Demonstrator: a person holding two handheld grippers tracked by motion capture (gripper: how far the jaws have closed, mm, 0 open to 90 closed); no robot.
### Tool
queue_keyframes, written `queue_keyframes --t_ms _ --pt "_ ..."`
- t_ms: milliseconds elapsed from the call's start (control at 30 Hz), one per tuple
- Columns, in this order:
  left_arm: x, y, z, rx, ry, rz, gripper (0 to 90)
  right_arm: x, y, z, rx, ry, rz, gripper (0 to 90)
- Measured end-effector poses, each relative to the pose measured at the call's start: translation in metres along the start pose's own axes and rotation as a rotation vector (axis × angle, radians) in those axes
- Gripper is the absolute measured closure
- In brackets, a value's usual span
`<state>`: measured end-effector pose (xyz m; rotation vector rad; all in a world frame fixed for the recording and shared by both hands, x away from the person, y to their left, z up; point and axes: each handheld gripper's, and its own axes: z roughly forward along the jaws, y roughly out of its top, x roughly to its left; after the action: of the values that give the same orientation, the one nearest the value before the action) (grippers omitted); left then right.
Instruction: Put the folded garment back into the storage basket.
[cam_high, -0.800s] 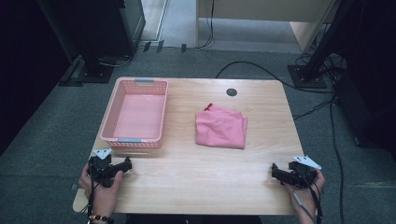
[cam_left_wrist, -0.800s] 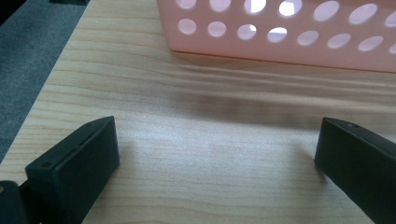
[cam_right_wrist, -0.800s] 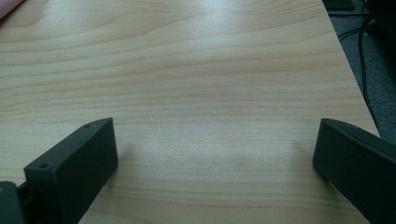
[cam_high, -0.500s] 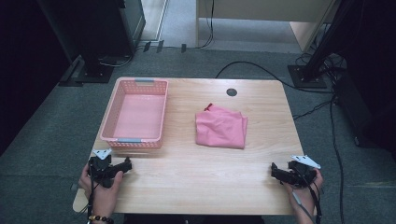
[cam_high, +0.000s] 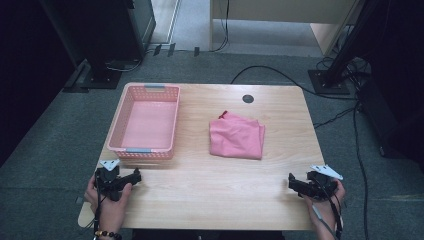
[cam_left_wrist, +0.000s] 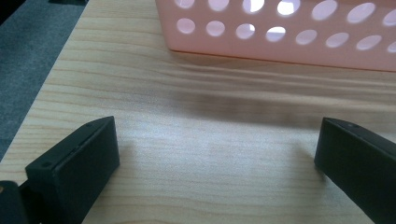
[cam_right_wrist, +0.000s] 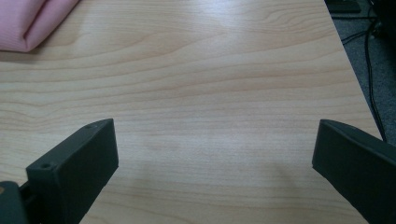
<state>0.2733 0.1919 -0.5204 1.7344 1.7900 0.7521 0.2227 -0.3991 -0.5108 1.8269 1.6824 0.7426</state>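
Observation:
A folded pink cloth (cam_high: 236, 137) lies in the middle of the wooden table (cam_high: 210, 190), and its corner (cam_right_wrist: 28, 21) reaches into the right gripper view at the upper left. To its left stands a pink perforated basket (cam_high: 145, 120) with nothing in it; its near wall (cam_left_wrist: 280, 32) faces the left gripper. My left gripper (cam_high: 136, 176) rests near the table's front left corner, just in front of the basket, jaws open over bare wood (cam_left_wrist: 217, 149). At the front right edge my right gripper (cam_high: 292, 181) is held low, open too, with nothing between its jaws (cam_right_wrist: 215, 149).
A dark round grommet (cam_high: 248, 98) sits in the tabletop at the back. Black cables (cam_high: 280, 75) run over the grey carpet behind and to the right of the table. A dark stand base (cam_high: 327, 80) is at the back right.

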Motion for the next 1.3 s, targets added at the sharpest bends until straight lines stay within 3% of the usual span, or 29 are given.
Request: queue_keyframes --t_ms 133,600,1300 --pt "0.000 0.000 0.000 0.000 0.000 0.000 0.0 0.006 0.003 -0.004 0.006 -0.010 -0.019 0.6" --pt "0.000 0.000 0.000 0.000 0.000 0.000 0.0 0.025 0.026 -0.021 -0.027 0.090 -0.024 0.6" --pt "0.000 0.000 0.000 0.000 -0.001 0.001 0.0 0.044 0.063 -0.027 -0.028 0.144 -0.071 0.6"
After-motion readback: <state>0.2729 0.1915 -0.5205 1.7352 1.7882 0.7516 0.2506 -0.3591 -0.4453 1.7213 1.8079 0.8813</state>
